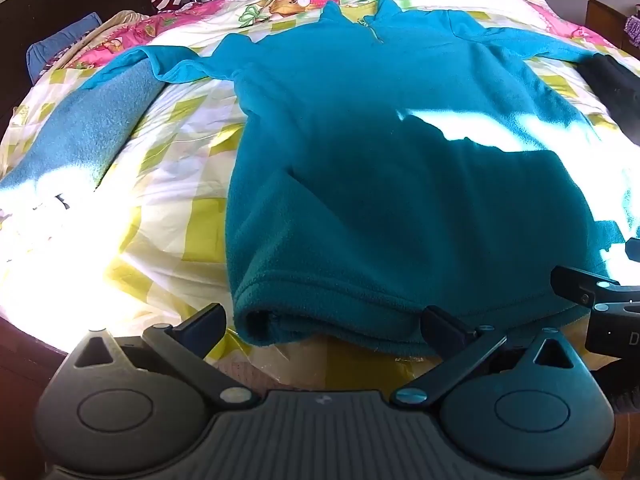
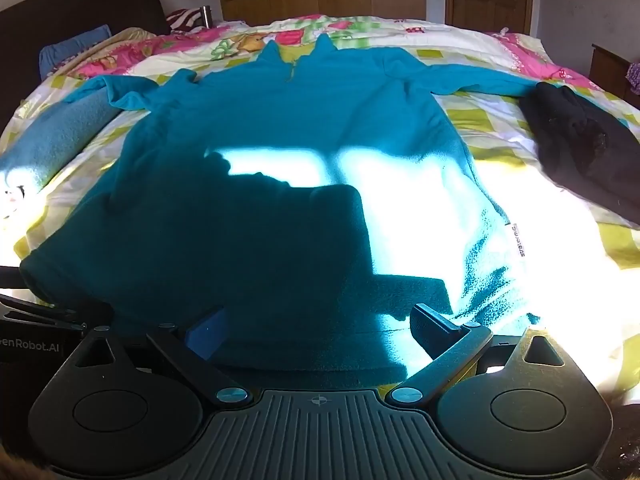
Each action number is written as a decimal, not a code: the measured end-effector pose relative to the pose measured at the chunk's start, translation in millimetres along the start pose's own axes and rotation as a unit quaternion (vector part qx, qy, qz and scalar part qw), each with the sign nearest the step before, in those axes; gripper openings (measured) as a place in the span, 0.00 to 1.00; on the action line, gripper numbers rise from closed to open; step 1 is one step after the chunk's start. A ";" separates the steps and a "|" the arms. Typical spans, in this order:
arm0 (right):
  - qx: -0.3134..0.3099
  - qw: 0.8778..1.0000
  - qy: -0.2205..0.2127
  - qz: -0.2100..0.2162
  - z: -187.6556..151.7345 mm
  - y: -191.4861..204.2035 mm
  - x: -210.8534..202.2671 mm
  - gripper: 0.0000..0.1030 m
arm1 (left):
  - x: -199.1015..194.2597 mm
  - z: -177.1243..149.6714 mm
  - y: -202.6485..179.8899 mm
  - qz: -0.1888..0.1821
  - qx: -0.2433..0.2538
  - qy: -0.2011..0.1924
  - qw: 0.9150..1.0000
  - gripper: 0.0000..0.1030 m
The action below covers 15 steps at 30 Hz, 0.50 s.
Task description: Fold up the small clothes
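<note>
A teal fleece pullover (image 1: 360, 152) lies flat and face up on the bed, collar and short zip at the far end, both sleeves spread sideways. My left gripper (image 1: 322, 324) is open at the hem's near left corner; the hem lies between its fingers. My right gripper (image 2: 319, 330) is also open, its fingers over the hem further right on the pullover (image 2: 260, 208). Each gripper shows at the edge of the other's view: the right gripper (image 1: 592, 296) and the left gripper (image 2: 44, 320). Neither holds cloth.
A colourful patchwork quilt (image 1: 168, 184) covers the bed. A folded light-blue cloth (image 1: 88, 128) lies left of the pullover and a black garment (image 2: 580, 148) right of it. Pillows and a dark headboard (image 2: 80, 4) are at far left. Strong sun glare washes the near side.
</note>
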State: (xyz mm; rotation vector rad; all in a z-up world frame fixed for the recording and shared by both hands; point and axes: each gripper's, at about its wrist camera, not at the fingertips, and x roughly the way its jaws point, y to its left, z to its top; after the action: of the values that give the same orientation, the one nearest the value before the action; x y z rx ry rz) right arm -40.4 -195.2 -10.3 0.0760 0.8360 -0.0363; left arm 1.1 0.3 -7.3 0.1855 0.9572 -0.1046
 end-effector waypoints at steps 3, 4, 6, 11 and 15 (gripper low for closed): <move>-0.001 1.000 0.001 -0.011 -1.9 -5.8 -1.0 0.96 | 1.4 -3.7 -2.6 0.003 0.003 0.005 1.000 1.00; 0.000 1.000 0.002 -0.013 -1.3 -6.4 0.2 0.96 | 0.2 -4.5 0.5 0.002 0.004 0.006 1.000 1.00; 0.002 1.000 0.007 -0.013 0.8 -7.6 3.5 0.96 | -0.4 -8.3 2.3 0.000 0.003 0.010 1.000 1.00; -0.007 1.000 0.004 -0.014 -2.3 -1.2 -2.1 0.96 | -1.7 -12.7 6.4 0.000 -0.003 0.014 1.000 1.00; -0.013 1.000 0.007 -0.011 -2.4 0.8 -0.4 0.96 | -2.4 -12.4 4.3 -0.001 0.001 0.015 1.000 1.00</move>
State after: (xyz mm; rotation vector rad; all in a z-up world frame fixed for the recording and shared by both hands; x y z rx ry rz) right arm -42.4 -194.2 -11.5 0.0416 0.8505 -0.0459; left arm -9.6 7.0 -11.8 0.1893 0.9867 -0.1047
